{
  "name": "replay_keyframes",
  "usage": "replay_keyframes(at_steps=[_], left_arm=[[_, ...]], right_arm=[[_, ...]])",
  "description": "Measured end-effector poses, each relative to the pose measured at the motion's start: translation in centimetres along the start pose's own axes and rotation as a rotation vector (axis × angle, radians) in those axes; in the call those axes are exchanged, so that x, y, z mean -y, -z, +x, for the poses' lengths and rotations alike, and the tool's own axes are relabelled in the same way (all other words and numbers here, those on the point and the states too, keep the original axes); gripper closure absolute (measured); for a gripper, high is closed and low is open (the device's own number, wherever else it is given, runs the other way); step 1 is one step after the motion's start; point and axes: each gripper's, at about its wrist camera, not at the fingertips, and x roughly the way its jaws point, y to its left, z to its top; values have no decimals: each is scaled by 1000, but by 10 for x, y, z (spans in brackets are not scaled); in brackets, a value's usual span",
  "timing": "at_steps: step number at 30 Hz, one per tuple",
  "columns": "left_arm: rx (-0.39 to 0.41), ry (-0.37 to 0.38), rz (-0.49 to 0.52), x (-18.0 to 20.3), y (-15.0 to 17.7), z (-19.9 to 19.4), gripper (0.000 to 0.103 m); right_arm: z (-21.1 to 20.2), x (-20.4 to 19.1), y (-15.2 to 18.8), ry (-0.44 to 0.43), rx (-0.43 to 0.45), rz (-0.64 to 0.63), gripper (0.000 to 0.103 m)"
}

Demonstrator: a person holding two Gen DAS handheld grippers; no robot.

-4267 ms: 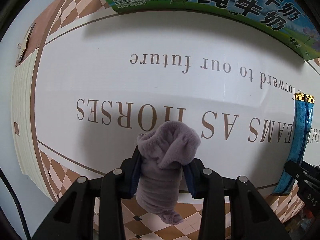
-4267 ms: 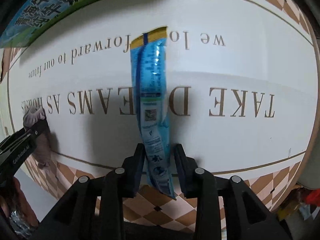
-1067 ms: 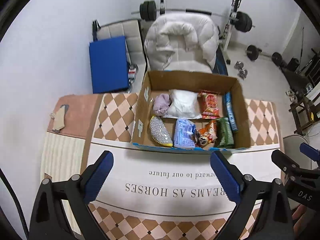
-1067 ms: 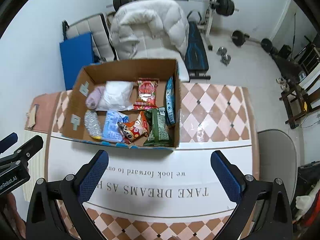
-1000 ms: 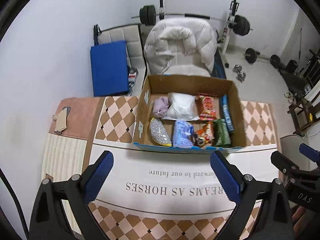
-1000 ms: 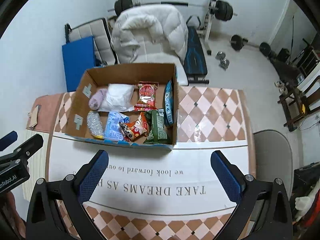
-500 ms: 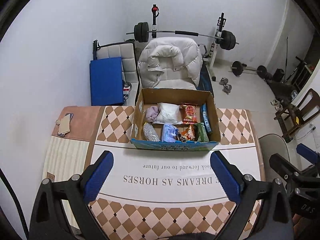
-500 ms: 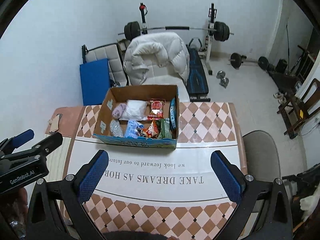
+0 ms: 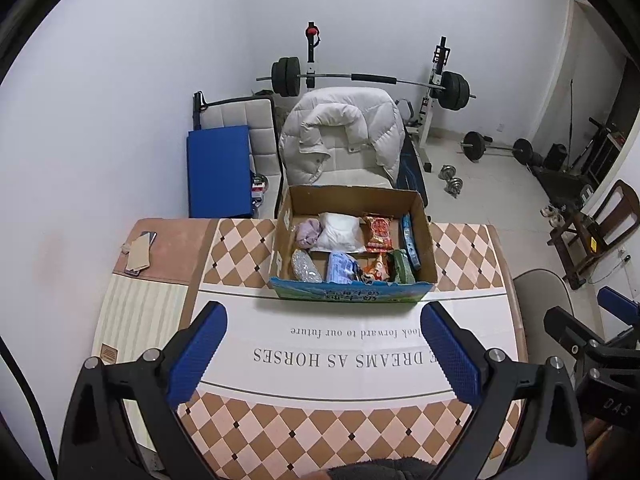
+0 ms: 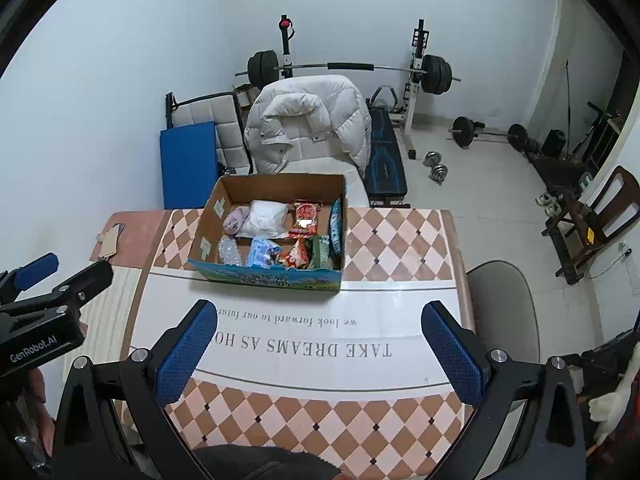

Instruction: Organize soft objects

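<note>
An open cardboard box (image 9: 352, 200) (image 10: 280, 184) stands at the table's far edge. Inside lie a purple fuzzy sock (image 9: 309, 232) (image 10: 237, 218), a white pouch (image 9: 338, 231) (image 10: 266, 218), a red snack pack (image 9: 380, 232), a blue sachet (image 9: 410, 240) (image 10: 335, 226) along the right wall, and more packets in the near half. My left gripper (image 9: 323, 354) and right gripper (image 10: 319, 354) are both wide open and empty, held high above the table's near side, well back from the box.
The table (image 9: 248, 248) has a checkered cloth and a white printed runner (image 9: 360, 344). A phone and card (image 9: 138, 252) lie at its far left. A white jacket on a chair (image 9: 344, 140), a barbell rack (image 9: 368, 80) and a round stool (image 10: 500, 304) stand around.
Both grippers held the sock and blue sachet seconds ago; both items now lie in the box. Both grippers, open, have pulled up and back from the table over the last second.
</note>
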Motion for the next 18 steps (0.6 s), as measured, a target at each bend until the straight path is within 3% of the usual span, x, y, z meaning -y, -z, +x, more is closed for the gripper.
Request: replay_keyframes(at_steps=[4, 18], left_arm=[[23, -15, 2, 1, -3, 4, 4], [66, -61, -2, -4, -18, 22, 0]], right_arm=[[9, 2, -6, 45, 21, 3, 0], [22, 8, -33, 74, 89, 19, 0]])
